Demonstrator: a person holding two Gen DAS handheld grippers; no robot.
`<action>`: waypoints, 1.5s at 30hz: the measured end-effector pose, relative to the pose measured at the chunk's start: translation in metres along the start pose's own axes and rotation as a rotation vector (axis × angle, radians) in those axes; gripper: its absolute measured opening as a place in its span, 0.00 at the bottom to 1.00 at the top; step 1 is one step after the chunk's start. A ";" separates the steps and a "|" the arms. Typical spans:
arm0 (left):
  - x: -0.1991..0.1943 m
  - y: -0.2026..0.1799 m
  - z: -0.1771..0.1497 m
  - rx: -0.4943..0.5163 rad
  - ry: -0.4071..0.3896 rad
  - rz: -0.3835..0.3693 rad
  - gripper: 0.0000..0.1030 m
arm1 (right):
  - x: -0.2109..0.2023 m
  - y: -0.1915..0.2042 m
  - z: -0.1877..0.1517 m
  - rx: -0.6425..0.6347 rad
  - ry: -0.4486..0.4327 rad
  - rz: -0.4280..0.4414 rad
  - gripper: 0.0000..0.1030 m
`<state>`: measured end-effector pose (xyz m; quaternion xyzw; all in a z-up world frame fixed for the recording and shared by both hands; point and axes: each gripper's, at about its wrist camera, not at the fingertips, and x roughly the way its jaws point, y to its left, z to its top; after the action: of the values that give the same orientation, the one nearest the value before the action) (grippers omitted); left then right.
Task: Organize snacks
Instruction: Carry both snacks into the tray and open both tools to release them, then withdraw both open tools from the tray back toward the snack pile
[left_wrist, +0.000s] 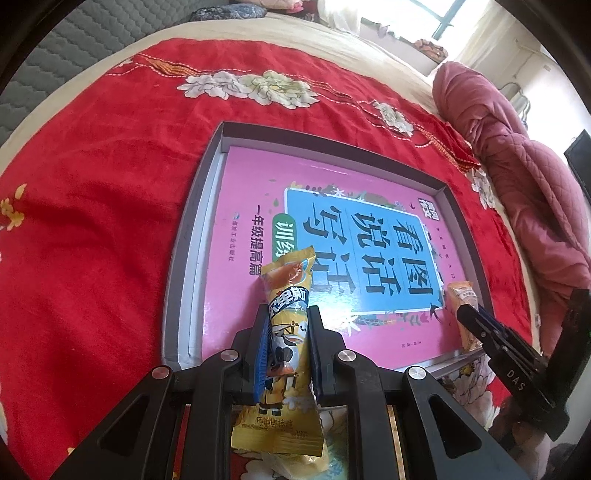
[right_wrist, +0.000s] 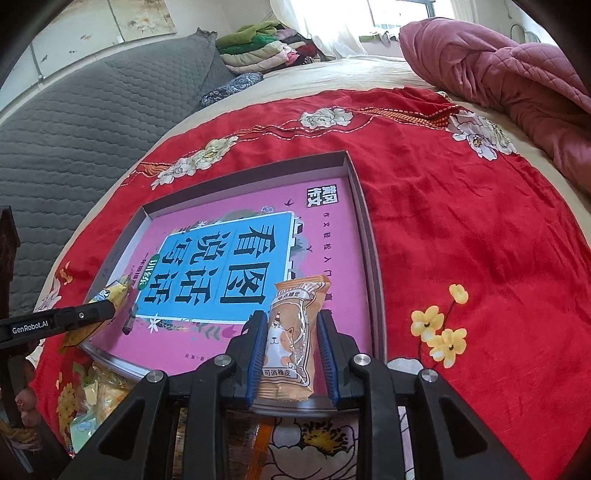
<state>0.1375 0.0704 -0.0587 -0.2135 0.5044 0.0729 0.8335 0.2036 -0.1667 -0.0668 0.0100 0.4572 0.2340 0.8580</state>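
My left gripper (left_wrist: 287, 314) is shut on a long yellow candy packet (left_wrist: 286, 321) with a cartoon cow, held over the near left part of a shallow grey box (left_wrist: 192, 206). A pink and blue book (left_wrist: 332, 236) lies flat inside the box. My right gripper (right_wrist: 293, 317) is shut on an orange snack packet (right_wrist: 295, 332) with a cat picture, over the box's near right part. In the right wrist view the box rim (right_wrist: 364, 229) and book (right_wrist: 229, 266) show, with the left gripper (right_wrist: 110, 312) and its yellow packet (right_wrist: 114, 293) at the left. The right gripper (left_wrist: 465, 314) and orange packet (left_wrist: 461, 295) show at the right of the left wrist view.
The box rests on a red flowered blanket (left_wrist: 92, 221) on a bed. A pink quilt (left_wrist: 517, 166) is bunched at the right. Loose snack packets (right_wrist: 99, 398) lie on the blanket near the box's front left corner. A grey quilted headboard (right_wrist: 74, 129) and folded clothes (right_wrist: 258, 48) stand behind.
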 end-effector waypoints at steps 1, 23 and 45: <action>0.000 0.000 0.000 0.000 0.002 0.000 0.18 | 0.000 0.000 0.000 0.000 -0.001 0.000 0.27; -0.004 0.000 -0.001 0.000 0.005 -0.004 0.32 | -0.003 -0.003 0.003 0.017 -0.028 0.001 0.38; -0.035 0.002 -0.002 0.016 -0.034 0.013 0.49 | -0.020 -0.007 0.009 0.045 -0.110 0.018 0.60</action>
<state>0.1184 0.0747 -0.0301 -0.2022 0.4923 0.0777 0.8430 0.2037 -0.1796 -0.0474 0.0463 0.4144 0.2305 0.8792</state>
